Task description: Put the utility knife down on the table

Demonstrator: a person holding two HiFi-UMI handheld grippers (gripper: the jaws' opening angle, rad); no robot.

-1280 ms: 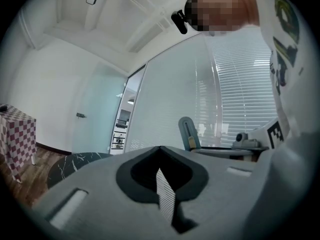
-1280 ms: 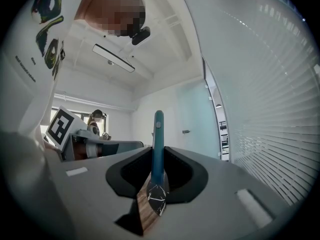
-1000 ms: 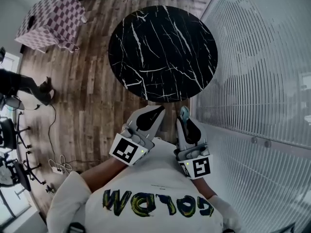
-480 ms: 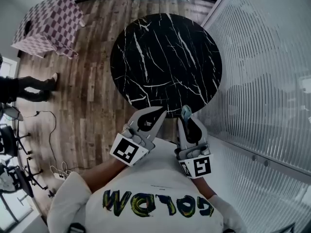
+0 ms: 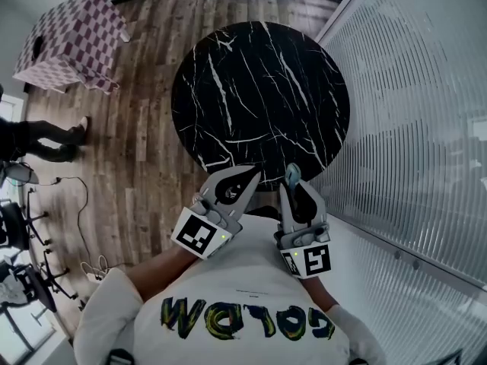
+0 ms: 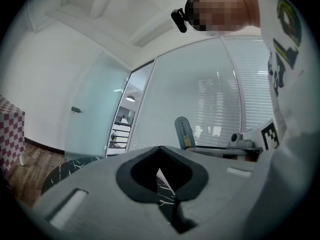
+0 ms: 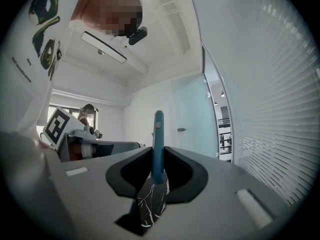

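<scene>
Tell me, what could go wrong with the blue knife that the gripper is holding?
1. The right gripper pinches the utility knife with part of it sticking out in front, so it may tip or slip.
2. The knife is just at the near rim of the black table. Let go here, it might fall to the wooden floor.
3. The left gripper is close beside it and could bump it.

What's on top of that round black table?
Nothing lies on the table where its marble top shows. The left tongs and right tongs, gripping the utility knife, cover its near edge, so that strip can't be checked.
</scene>
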